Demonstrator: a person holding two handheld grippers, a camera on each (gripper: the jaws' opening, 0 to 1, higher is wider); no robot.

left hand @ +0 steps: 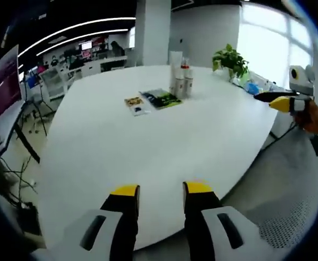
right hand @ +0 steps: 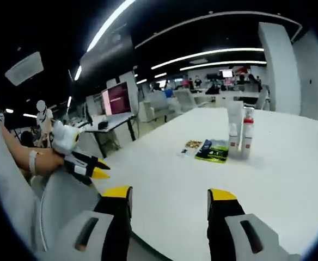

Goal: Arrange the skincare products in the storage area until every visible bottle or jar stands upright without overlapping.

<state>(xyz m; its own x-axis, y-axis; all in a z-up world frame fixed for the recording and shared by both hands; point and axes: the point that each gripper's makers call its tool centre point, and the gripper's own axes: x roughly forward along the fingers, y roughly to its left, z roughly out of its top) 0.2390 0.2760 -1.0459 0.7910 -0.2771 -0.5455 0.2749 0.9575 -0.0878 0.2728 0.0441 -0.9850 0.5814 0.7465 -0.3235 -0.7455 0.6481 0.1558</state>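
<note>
Several skincare bottles [left hand: 181, 76] stand upright in a tight cluster at the far side of the white table [left hand: 148, 141]; a tall white tube rises behind a red-capped bottle [left hand: 189, 80]. In the right gripper view the same bottles [right hand: 239, 133] stand beside the flat packets. My left gripper [left hand: 161, 190] hangs open over the near table edge, holding nothing. My right gripper [right hand: 170, 194] is open and empty too, near another edge. The right gripper [left hand: 283, 101] enters the left gripper view at the right; the left gripper [right hand: 88, 167], in a hand, enters the right gripper view at the left.
Two flat printed packets [left hand: 161, 99] [left hand: 136, 104] lie next to the bottles. A potted plant [left hand: 231, 61] stands at the table's far right. A grey chair [left hand: 289, 217] sits at the near right, and a monitor on a stand [left hand: 4, 92] stands left of the table.
</note>
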